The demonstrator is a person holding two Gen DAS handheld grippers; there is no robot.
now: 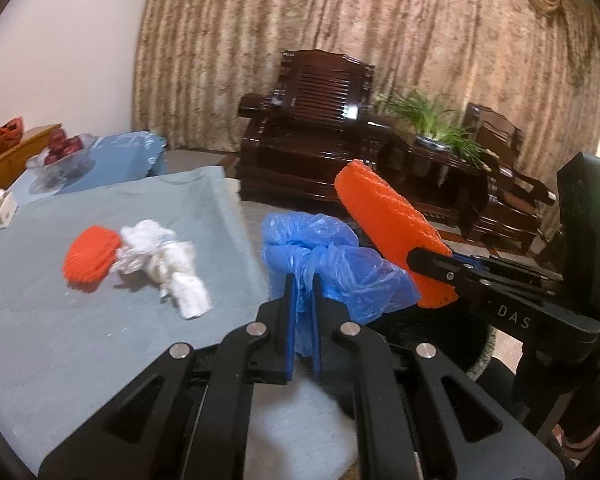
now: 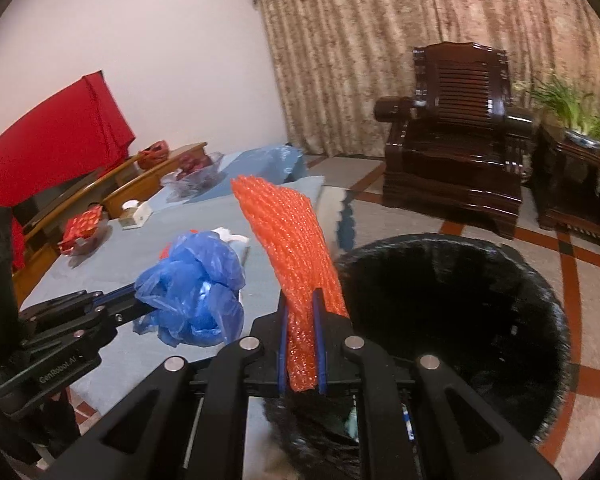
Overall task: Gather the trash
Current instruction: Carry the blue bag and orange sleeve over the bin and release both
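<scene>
I am pinching a crumpled blue plastic bag (image 1: 328, 264) between the closed pads of my left gripper (image 1: 302, 316) and clamping an orange foam-net fruit sleeve (image 2: 296, 264) in my right gripper (image 2: 303, 340), which is shut on its lower end so the sleeve is standing up past the fingertips. The black-lined round trash bin (image 2: 480, 312) is opening just beyond and to the right of my right fingers, so I judge I should be bringing each piece fully over the rim before letting go, since both are light and could drift. Farther out, left of my left fingers, another orange net (image 1: 90, 258) and crumpled white paper (image 1: 168, 264) are lying on the grey-blue tablecloth (image 1: 60, 340), waiting.
</scene>
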